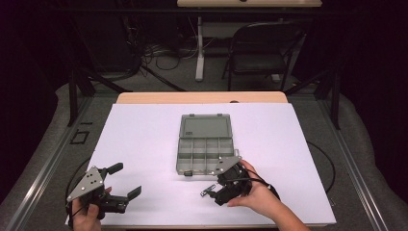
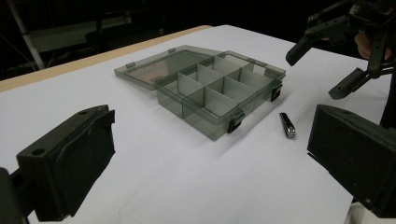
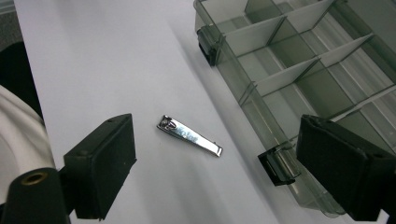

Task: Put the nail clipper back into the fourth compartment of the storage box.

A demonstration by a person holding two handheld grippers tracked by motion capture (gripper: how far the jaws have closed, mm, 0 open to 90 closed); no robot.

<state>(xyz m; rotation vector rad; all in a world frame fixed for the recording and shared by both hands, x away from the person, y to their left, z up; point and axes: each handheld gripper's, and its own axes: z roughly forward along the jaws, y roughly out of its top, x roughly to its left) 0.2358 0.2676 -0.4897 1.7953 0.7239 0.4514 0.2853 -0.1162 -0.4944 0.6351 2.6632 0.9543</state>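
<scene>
At the centre of the high view, a smoky grey compartment box (image 1: pixel 206 150) lies open on the white-covered bench (image 1: pixel 144 139), lid folded back. A silver nail clipper (image 3: pixel 189 135) lies flat just beside the box's latched front. The right hand-held gripper (image 1: pixel 219 190), lower centre-right, hangs released with jaws spread over the clipper. The left hand-held gripper (image 1: pixel 126 180), lower left, is likewise released, holding nothing.

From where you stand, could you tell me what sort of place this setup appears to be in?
Probably a lab or recording studio rather than a home. A table covered in plain white sheeting sits inside dark curtains, loose cables run across the grey floor behind it, and a folding chair stands by another desk.
</scene>
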